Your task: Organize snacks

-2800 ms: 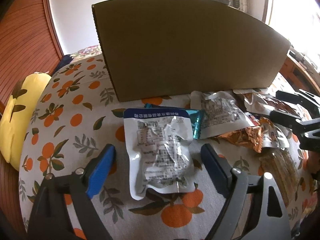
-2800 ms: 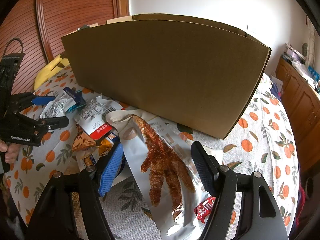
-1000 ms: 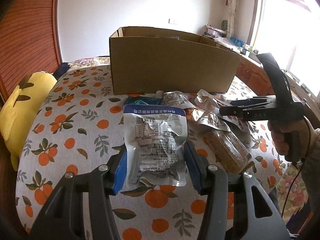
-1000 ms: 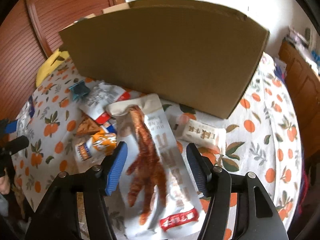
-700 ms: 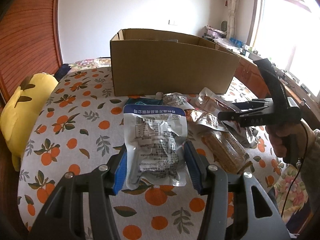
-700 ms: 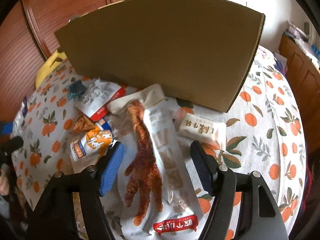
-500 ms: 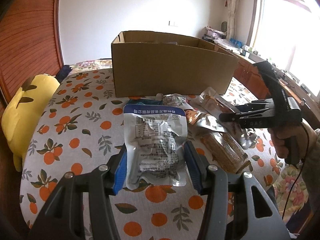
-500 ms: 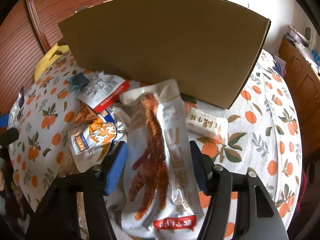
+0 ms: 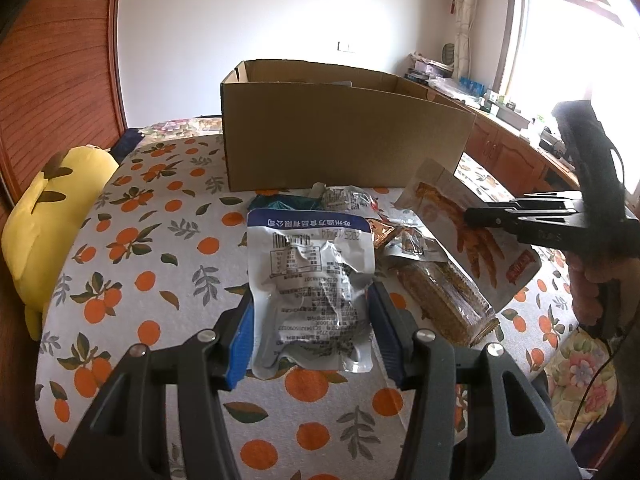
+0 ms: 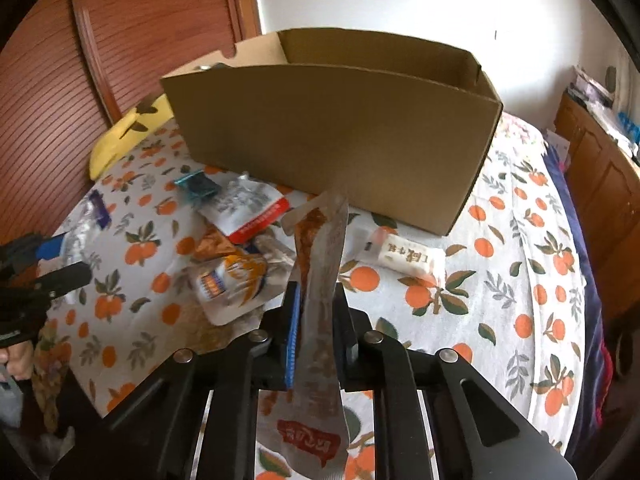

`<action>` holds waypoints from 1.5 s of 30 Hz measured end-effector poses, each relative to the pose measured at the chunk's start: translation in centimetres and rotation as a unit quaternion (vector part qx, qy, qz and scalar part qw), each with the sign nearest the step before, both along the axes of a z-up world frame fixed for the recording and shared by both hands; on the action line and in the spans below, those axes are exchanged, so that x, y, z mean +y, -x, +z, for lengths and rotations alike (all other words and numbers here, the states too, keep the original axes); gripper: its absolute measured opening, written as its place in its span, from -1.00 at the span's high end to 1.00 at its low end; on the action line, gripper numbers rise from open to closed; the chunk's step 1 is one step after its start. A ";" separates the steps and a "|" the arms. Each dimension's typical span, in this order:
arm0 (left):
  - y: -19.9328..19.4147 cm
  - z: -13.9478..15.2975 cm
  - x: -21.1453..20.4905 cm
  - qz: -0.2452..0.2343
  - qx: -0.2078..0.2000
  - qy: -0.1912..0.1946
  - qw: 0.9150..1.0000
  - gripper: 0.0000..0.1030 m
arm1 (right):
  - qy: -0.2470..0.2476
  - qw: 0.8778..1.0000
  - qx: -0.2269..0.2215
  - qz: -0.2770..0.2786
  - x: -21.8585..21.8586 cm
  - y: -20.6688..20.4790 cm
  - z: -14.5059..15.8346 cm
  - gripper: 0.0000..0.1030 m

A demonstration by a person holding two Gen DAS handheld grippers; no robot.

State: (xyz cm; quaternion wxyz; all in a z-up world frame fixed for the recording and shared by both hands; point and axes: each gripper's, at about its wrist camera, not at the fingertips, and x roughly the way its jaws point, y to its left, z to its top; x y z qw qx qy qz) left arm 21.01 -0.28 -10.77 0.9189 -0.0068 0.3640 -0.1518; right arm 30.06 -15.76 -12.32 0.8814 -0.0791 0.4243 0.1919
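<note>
Orange-print tablecloth [image 9: 132, 240] bears an open brown cardboard box [image 9: 340, 140]; left gripper [image 9: 312, 332] clamps a silver foil pouch [image 9: 308, 292], right gripper [image 10: 316, 332] pinches a chicken-foot snack packet [image 10: 320, 300]

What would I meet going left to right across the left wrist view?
Yellow plush toy → silver pouch held in the left gripper → chicken-foot packet → right gripper.

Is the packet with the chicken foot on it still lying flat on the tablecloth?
No: the right gripper is shut on the chicken-foot packet, which stands on edge between its fingers, lifted off the tablecloth.
</note>
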 end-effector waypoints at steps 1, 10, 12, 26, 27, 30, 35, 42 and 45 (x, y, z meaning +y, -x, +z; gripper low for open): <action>0.0 0.0 0.0 0.000 0.000 0.000 1.000 0.00 | -0.001 1.000 -0.002 0.002 0.0 0.3 0.2 0.77; 0.1 0.4 0.0 0.000 -0.007 0.004 1.000 0.00 | -0.003 1.000 -0.017 0.007 0.8 1.3 0.8 0.78; 0.1 0.5 0.1 0.000 -0.008 0.005 1.000 0.00 | -0.002 1.000 -0.020 0.005 0.6 1.5 0.9 0.78; 1.0 2.9 -0.2 -0.004 -0.038 0.005 0.999 0.00 | -0.019 0.999 -0.033 0.004 -0.4 3.2 2.4 0.78; 1.0 3.0 -0.3 -0.005 -0.040 0.004 0.999 0.00 | -0.020 0.999 -0.033 0.004 -0.4 3.3 2.5 0.78; 1.2 3.2 -0.4 -0.006 -0.044 0.003 0.999 0.00 | -0.020 0.999 -0.035 0.004 -0.4 3.6 2.5 0.78; 1.0 3.8 -0.6 -0.011 -0.052 0.005 0.999 0.00 | -0.021 0.999 -0.037 0.002 -0.5 3.9 2.8 0.78; 0.6 4.8 -0.6 -0.012 -0.066 0.003 0.998 0.00 | -0.032 0.998 -0.055 0.002 -0.8 4.5 4.7 0.85; 0.4 5.2 -0.6 -0.012 -0.069 0.007 0.998 0.00 | -0.031 0.997 -0.068 0.002 -0.8 4.7 5.6 0.94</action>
